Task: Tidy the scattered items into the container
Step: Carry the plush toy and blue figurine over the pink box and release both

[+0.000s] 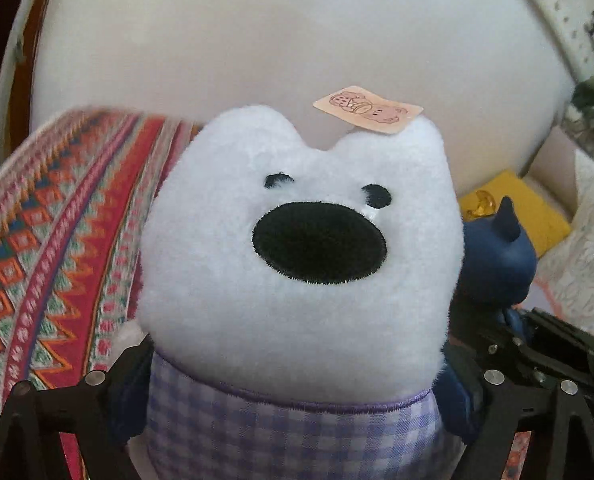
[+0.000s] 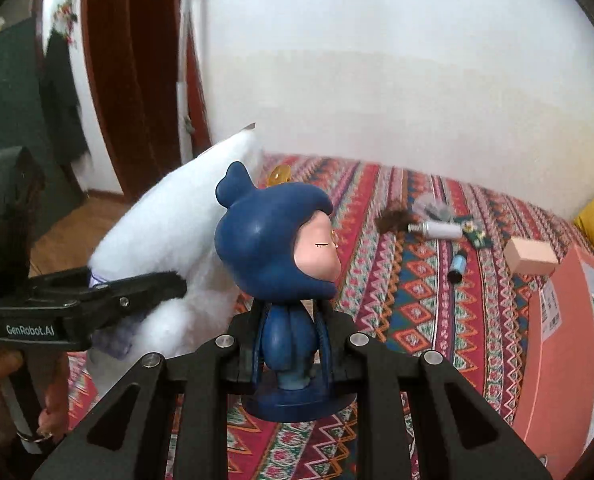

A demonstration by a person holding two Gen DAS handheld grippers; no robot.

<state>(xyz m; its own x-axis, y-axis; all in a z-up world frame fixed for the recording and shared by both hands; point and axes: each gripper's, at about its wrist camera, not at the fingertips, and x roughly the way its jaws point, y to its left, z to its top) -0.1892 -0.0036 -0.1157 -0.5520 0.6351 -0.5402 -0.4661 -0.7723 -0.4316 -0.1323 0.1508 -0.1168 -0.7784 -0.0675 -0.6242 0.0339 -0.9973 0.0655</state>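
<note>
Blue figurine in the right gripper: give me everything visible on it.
The blue figurine looks like glossy hard plastic: an oversized head in a dark blue hood with a horn-like tip, a pink face with closed eyes turned right, a small blue body and a round blue base. It stands upright, lifted above the patterned bedspread, with the right gripper shut on its body. The white plush toy sits close behind it; contact is unclear.

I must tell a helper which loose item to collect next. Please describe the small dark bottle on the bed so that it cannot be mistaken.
On the patterned bedspread, look just left of the orange container. The small dark bottle lies there on its side, below the white tube. Its blue band distinguishes it from the beige box.
</note>
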